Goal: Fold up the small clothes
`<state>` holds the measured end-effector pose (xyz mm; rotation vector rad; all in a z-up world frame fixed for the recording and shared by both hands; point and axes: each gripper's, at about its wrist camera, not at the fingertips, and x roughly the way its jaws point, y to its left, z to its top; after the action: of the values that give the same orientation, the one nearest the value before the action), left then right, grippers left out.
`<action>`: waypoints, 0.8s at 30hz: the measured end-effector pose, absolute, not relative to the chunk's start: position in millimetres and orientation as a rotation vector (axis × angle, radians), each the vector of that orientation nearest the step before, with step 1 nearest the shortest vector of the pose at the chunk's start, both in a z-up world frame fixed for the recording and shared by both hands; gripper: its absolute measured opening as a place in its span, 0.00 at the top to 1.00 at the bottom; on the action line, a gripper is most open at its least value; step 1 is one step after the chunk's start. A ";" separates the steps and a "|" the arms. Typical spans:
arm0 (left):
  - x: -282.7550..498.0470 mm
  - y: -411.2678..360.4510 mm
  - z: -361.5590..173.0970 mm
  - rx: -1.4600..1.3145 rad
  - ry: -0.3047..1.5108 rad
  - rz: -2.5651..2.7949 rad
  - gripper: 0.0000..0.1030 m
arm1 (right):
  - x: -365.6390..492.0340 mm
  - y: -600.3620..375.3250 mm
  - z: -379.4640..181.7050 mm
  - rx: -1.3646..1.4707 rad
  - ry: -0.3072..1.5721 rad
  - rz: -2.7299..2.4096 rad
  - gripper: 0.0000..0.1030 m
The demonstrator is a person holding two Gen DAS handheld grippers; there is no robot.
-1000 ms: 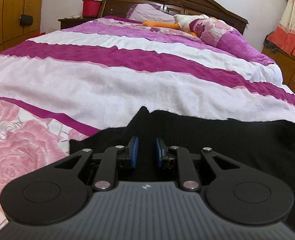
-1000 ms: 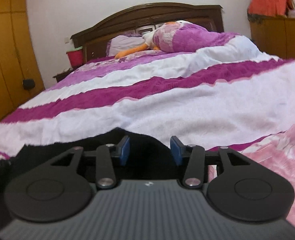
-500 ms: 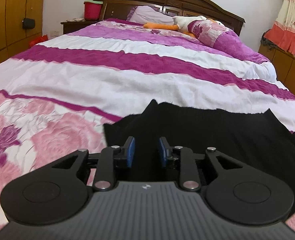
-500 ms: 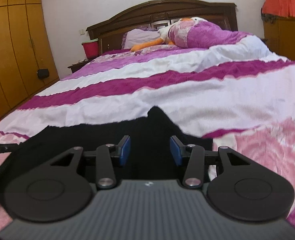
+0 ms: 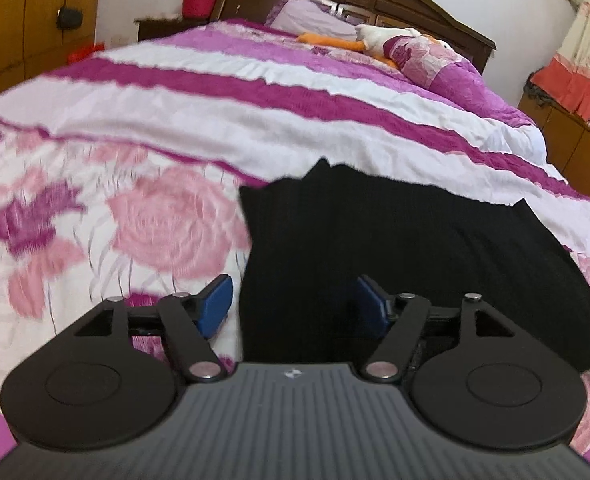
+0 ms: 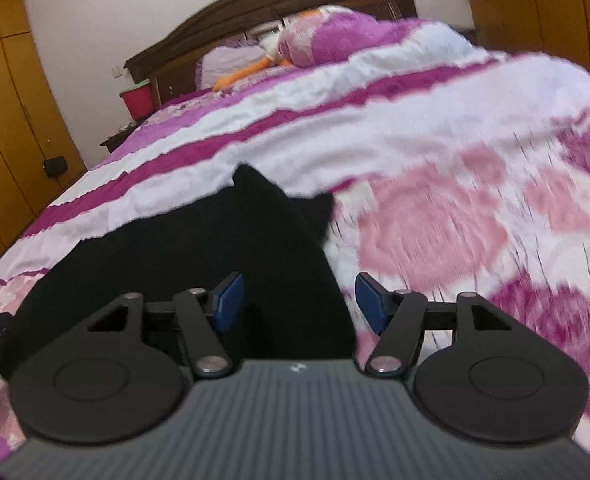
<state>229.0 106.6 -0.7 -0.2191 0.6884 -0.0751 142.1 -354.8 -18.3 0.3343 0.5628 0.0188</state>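
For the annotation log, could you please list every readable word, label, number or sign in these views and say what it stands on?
No readable text in either view.
Left gripper: a small pale emblem on its housing, too small to read.
Right gripper: the same emblem, too small to read.
Black garment, floral bedspread, red bucket: no lettering visible.

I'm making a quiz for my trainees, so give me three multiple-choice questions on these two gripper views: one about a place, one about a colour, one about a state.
1. Where does the garment lie?
A. on the bed cover
B. on the floor
C. on the nightstand

2. What colour is the garment?
A. white
B. black
C. orange

3. How do the left gripper and right gripper stand?
A. both shut
B. only the left open
C. both open

Key: 1 A, it lies spread on the striped cover; 2 B, it is dark all over; 3 C, the blue pads stand wide apart in both views.
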 end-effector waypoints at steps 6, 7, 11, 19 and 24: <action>227.5 103.9 -19.5 -0.272 0.712 -0.129 0.23 | 135.0 -352.6 -35.1 0.384 0.606 0.074 0.36; 228.5 101.2 -21.3 -0.270 0.713 -0.146 0.22 | 136.1 -351.1 -36.4 0.387 0.606 0.079 0.36; 235.6 92.3 -29.4 -0.293 0.710 -0.192 0.21 | 145.8 -349.8 -46.3 0.451 0.602 0.131 0.36; 242.1 93.9 -29.1 -0.394 0.711 -0.229 0.72 | 160.1 -346.3 -53.1 0.548 0.596 0.216 0.62; 236.6 104.6 -8.4 -0.458 0.683 -0.278 0.77 | 160.6 -355.0 -40.1 0.627 0.582 0.235 0.81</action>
<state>236.6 104.6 -8.4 -0.4578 0.6825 -0.2782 160.6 -355.0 -40.1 0.6270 0.5823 0.2347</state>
